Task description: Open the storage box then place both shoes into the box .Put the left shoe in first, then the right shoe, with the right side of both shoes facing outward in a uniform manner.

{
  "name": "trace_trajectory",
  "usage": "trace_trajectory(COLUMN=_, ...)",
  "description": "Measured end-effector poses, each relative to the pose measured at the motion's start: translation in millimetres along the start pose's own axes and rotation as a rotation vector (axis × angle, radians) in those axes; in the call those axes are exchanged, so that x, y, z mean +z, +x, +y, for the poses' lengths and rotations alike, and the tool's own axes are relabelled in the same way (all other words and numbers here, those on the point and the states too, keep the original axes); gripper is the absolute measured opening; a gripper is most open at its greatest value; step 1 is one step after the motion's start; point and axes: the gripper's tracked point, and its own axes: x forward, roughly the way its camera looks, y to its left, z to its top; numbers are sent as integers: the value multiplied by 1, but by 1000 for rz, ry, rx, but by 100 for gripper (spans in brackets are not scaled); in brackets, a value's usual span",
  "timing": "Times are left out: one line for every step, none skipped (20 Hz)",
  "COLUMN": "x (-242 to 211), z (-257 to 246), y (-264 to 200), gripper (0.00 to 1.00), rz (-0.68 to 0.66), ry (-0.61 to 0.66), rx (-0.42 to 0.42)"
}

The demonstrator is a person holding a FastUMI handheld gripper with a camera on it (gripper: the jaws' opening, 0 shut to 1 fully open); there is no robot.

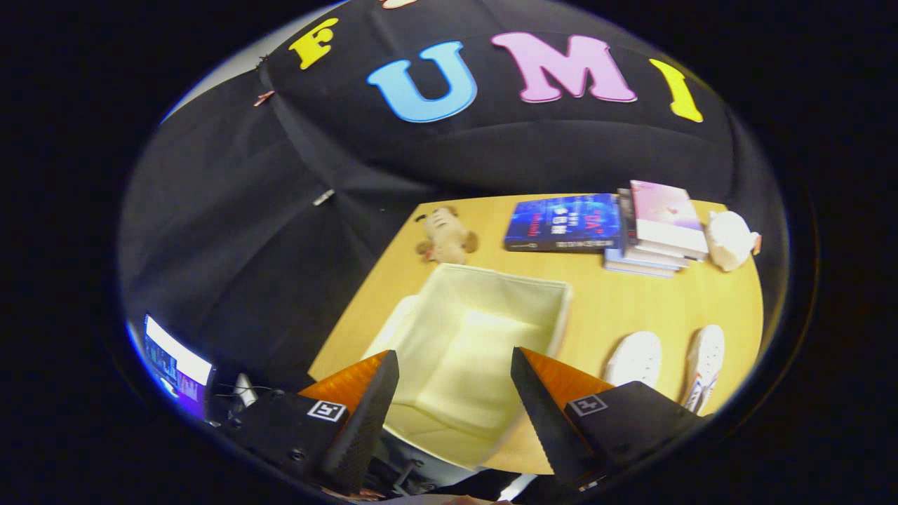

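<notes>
Storage box [484, 330] between spread jaws, shoes [635, 359] beside

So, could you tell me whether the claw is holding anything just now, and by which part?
Nothing is held: the claw is open above the open storage box, its fingers apart and touching nothing; both shoes lie on the table.

The place was a staged recording booth dressed as a home corner. Black cloth [231, 231] hung as its wall across the upper frame, pinned with clips. A light wooden table [631, 308] at centre right carried household props: a stack of books [656, 228], a blue book [565, 223], two plush toys [445, 235]. A lit monitor [175, 365] glowed at lower left.
</notes>
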Motion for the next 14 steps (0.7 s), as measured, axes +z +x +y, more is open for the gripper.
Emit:
trace_trajectory(x=-6, z=-24, y=-5, gripper=98, rz=0, ry=10, rx=-45)
trace_trajectory(x=-13, z=-47, y=-9, gripper=99, rz=-1, ry=18, rx=-93)
trace_trajectory(x=-23, z=-73, y=-10, gripper=98, rz=3, ry=27, rx=-148)
trace_trajectory(x=-34, z=-101, y=-8, gripper=98, rz=15, ry=35, rx=-199)
trace_trajectory(x=-45, z=-124, y=-9, gripper=98, rz=32, ry=43, rx=-240)
trace_trajectory(x=-57, z=-144, y=-8, gripper=99, rz=52, ry=50, rx=-275)
trace_trajectory(x=-68, z=-162, y=-7, gripper=99, rz=73, ry=52, rx=-301)
trace_trajectory(x=-79, z=-179, y=-5, gripper=99, rz=93, ry=52, rx=-322)
trace_trajectory(x=-88, z=-195, y=0, gripper=99, rz=108, ry=45, rx=-335)
trace_trajectory(x=-101, z=-210, y=3, gripper=99, rz=137, ry=37, rx=-349)
trace_trajectory(x=-113, z=-222, y=6, gripper=99, rz=167, ry=30, rx=-359)
trace_trajectory(x=-121, z=-232, y=9, gripper=99, rz=192, ry=25, rx=-366)
trace_trajectory(x=-130, z=-240, y=14, gripper=99, rz=218, ry=20, rx=-365)
trace_trajectory(x=-141, z=-246, y=19, gripper=99, rz=251, ry=18, rx=-358)
